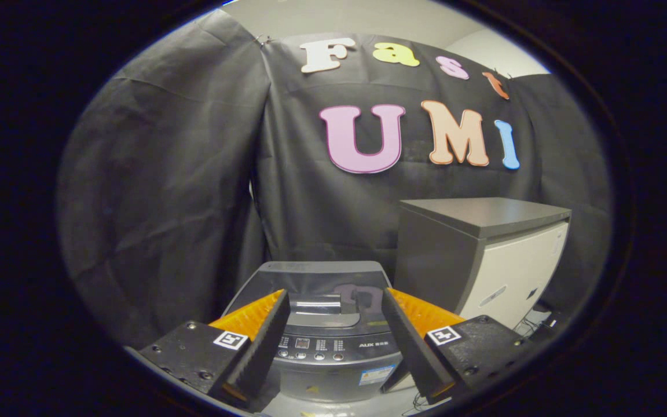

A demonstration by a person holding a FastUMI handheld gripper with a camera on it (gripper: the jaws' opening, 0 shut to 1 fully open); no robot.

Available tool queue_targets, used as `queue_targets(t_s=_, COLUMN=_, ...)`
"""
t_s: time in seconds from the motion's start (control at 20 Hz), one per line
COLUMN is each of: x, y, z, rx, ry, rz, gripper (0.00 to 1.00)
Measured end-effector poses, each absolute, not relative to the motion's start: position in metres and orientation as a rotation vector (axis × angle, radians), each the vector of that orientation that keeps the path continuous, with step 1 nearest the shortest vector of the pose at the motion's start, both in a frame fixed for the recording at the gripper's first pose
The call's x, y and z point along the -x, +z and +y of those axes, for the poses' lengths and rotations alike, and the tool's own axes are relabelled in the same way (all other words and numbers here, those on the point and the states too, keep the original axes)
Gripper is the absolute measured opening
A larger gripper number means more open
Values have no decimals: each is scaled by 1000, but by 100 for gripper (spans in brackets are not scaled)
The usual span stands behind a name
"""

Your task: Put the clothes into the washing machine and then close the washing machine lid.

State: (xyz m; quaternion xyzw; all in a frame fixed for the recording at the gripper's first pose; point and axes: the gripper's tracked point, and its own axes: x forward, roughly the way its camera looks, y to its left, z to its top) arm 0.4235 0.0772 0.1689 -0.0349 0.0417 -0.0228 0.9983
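Tongs [333,313] stand wide apart and hold nothing; the two fingers [258,341] splay outward, with clear air in the gap. Straight ahead of that gap, and lower than the tips, sits the washer [333,353], seen from its front: the control panel [319,347] with its row of buttons faces the fingers, and the lid [316,284] lies flat and shut on top, its dark glossy face running back toward the booth wall [310,202]. The lid's long side runs crosswise to the fingers, so its front edge lies across their line, just beyond the panel. No clothes can be seen between the fingers, on the lid or beside the machine; whether any lie inside the drum I cannot tell, since the lid hides it. A shut lid with nothing in the tongs would fit either a load already in and the lid closed over it, or a machine whose lid has yet to be raised for clothes that lie somewhere out of sight. To the right of the washer, close beside it, stands a cabinet [484,255] with a flat grey top, taller than the washer. Some cables [533,324] lie on the floor at its foot.
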Motion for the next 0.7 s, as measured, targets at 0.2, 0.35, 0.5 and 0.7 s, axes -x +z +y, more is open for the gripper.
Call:
queue_targets(t_s=0.2, x=-400, y=186, z=62, rx=46, ry=-45, rz=25, gripper=97)
queue_targets(t_s=0.35, x=-389, y=190, z=60, rx=-2, ry=2, rz=4, gripper=96)
queue_targets(t_s=0.5, x=-376, y=195, z=35, rx=-17, ry=-32, rz=-13, gripper=97)
queue_targets(t_s=0.7, x=-358, y=193, z=20, rx=-32, ry=-10, rz=-24, gripper=97)
